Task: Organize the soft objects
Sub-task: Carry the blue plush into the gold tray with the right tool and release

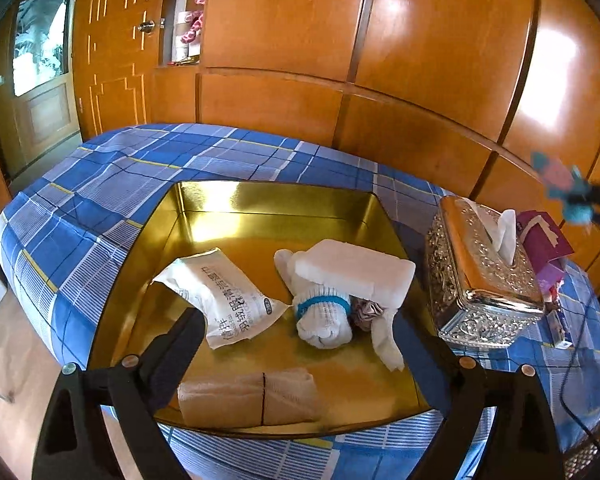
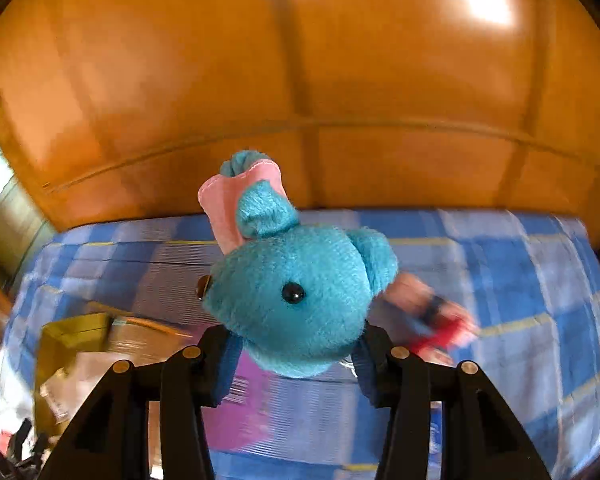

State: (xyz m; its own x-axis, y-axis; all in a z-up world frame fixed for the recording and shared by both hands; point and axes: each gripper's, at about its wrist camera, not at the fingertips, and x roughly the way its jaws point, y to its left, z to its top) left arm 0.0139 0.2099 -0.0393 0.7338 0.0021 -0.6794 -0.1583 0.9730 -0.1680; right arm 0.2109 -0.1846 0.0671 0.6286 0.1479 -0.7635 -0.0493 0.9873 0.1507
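Left wrist view: A gold tray is seen on the plaid-covered surface. Five soft items are already lodged in it: a wipes pack, a white sponge resting partly on a rolled sock, a small ruffled fabric piece just beside the sock, and a folded beige cloth at the near edge. The left gripper is held released above the tray, jaws wide apart, nothing between them. A tissue box stands just beside the tray. At the far right a blurred plush toy is seen in the air.

Right wrist view: The plush toy is grasped by the right gripper, lifted clear of the surface, the pads pressed on its blue head.

Assessment: The work is judged well advanced. Transfer of the toy to the tray is outstanding; whether further soft items remain cannot be told.
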